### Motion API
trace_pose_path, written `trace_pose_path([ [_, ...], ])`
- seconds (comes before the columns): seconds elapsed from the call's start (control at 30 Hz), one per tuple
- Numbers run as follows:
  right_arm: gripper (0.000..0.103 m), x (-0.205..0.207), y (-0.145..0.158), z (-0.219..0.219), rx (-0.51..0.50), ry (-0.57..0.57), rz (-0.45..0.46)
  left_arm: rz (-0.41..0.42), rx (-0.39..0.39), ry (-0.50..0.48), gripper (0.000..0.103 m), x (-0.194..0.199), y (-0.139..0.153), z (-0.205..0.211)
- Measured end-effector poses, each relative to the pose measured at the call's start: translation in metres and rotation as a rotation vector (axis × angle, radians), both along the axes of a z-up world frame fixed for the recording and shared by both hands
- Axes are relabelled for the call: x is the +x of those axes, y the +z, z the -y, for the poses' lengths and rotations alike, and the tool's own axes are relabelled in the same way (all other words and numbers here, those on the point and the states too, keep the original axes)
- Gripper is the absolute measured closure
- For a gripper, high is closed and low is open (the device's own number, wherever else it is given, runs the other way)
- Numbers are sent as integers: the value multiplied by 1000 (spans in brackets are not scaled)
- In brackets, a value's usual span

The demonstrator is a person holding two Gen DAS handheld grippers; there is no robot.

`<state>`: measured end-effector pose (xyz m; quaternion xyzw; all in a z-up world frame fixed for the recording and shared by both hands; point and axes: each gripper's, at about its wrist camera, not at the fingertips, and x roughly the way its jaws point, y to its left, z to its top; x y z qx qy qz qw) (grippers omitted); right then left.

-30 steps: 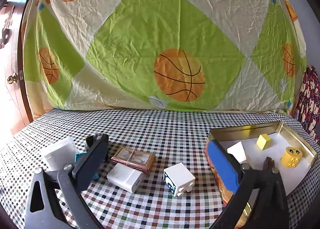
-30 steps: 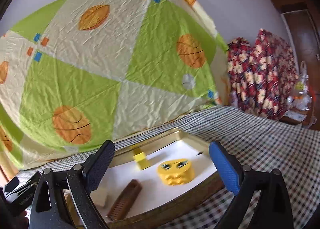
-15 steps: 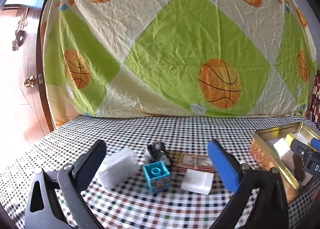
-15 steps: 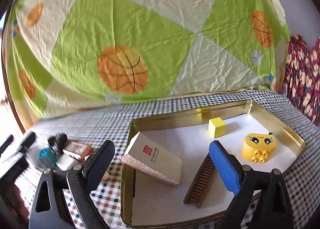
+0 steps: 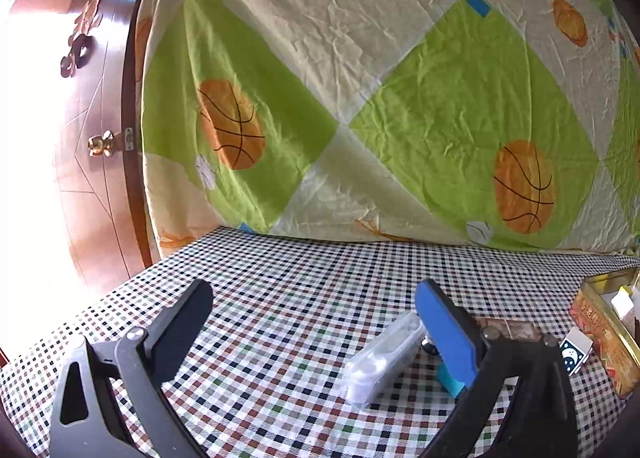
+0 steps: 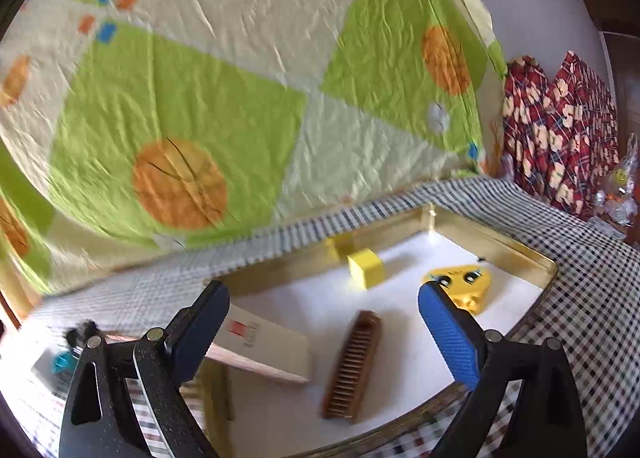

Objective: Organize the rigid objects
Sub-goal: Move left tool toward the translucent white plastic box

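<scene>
The gold tin is the collecting place, and already holds a yellow cube, a yellow toy face, a brown comb and a white card box that leans over the tin's near-left rim. The right gripper hovers above the tin with its fingers wide apart and nothing between them. Left of the tin, still loose, lie a clear plastic case, a small teal piece mostly hidden behind the blue pad, and a white block just beside the tin's wall. The left gripper is likewise spread and empty, aimed left of the case. The slick case could skid if pinched off-centre, and the tilted card box may slide, probably outward, if nudged. Everything rests on a checked tablecloth; behind the tin hangs a basketball-print sheet, with a wooden door far left.
</scene>
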<state>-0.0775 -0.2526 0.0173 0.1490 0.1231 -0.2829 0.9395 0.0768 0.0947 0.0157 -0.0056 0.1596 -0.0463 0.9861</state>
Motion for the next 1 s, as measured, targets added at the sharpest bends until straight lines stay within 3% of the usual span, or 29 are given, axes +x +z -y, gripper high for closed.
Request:
trace_pose_path([
  [0.2, 6, 19, 19, -59, -103, 161, 66, 11, 10, 2, 1, 1, 0, -10],
  [0.37, 6, 30, 17, -100, -183, 223, 88, 15, 26, -35, 1, -2, 0, -5],
  [0.6, 6, 45, 8, -128, -260, 275, 37, -11, 20, -68, 0, -2, -1, 0],
  [0.8, 6, 47, 6, -129, -250, 280, 27, -13, 28, -64, 0, -3, -1, 2],
  [1.0, 6, 56, -1, -115, -170, 277, -29, -28, 33, -57, 0, -1, -2, 2],
])
